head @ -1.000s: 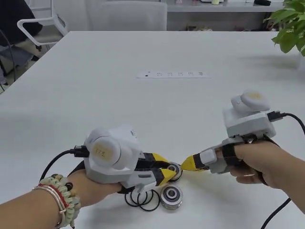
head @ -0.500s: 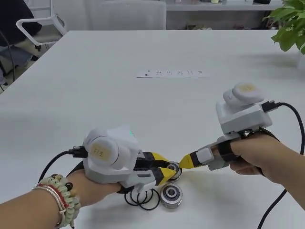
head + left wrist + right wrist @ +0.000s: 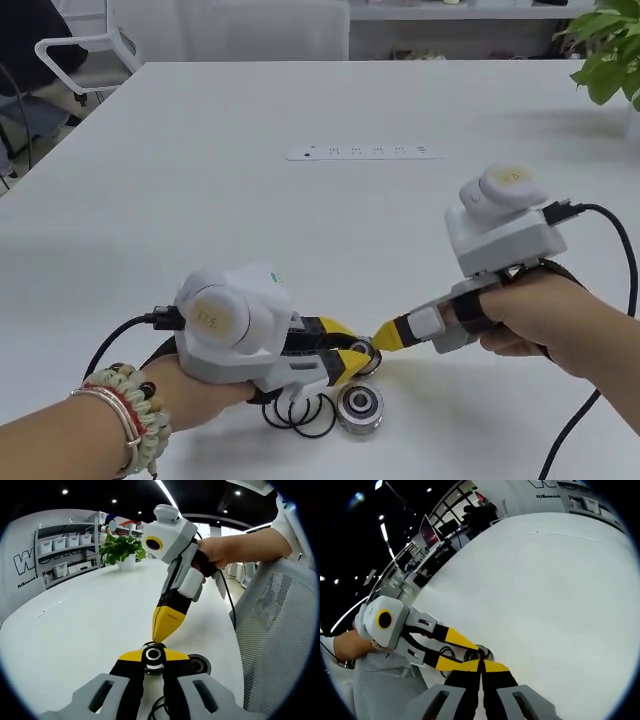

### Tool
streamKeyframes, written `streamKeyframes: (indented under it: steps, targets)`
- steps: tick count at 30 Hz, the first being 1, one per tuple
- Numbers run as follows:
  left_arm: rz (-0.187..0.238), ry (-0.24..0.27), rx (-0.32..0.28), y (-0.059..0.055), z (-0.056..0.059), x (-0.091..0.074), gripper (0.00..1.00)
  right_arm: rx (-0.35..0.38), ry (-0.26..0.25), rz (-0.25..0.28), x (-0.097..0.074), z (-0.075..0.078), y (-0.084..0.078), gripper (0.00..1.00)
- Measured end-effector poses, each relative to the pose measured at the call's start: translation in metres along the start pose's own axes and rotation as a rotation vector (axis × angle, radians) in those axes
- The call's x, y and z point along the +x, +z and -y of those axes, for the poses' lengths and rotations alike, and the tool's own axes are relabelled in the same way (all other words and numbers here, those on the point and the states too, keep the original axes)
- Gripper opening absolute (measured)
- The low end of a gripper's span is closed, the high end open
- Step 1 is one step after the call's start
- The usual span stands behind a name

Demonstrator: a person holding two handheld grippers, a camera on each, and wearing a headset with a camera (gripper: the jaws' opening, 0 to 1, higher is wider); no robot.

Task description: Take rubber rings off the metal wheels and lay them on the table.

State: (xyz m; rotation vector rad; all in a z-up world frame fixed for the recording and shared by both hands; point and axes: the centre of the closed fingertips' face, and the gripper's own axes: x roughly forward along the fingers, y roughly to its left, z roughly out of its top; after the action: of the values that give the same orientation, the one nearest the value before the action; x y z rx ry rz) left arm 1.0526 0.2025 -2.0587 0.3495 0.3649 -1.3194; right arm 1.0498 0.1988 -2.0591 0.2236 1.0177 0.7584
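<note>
Mid-removal near the front edge of the surface (image 3: 300,220): clamps one metal wheel (image 3: 153,656) in the narrowed jaws of the left gripper (image 3: 350,362) and sets the right gripper (image 3: 385,342), jaws closed together, against its rim. Needs next a pinch on the rubber and an outward pull. Counts two wheels, the loose wheel (image 3: 359,408) lying beside roughly three freed rubber rings (image 3: 300,415).

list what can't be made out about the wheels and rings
- Head view: yellow fingers of the left gripper cover the held small round metal wheel, so any ring on it is hidden.
- Head view: loose black rubber rings overlap, partly behind that gripper, so their count is unclear.
- Right gripper view: whether the shut right gripper pinches a ring is too small to tell.
</note>
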Motion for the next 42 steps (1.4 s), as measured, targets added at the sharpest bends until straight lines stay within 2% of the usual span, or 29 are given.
streamKeyframes:
  steps: [12,29,38,42]
  targets:
    - [0.002,0.000,0.000,-0.001,0.000,0.000,0.08,0.000,0.024,0.008,0.000,-0.007,0.003,0.00]
    - [0.005,-0.001,-0.001,0.000,0.000,0.000,0.08,-0.012,0.032,0.009,-0.001,-0.011,0.004,0.00]
    - [0.021,-0.002,0.004,0.000,0.000,0.000,0.08,0.003,0.058,0.032,-0.003,-0.015,0.008,0.00]
    - [0.018,0.004,0.000,0.000,-0.001,0.000,0.08,0.000,0.037,0.025,-0.003,-0.011,0.006,0.00]
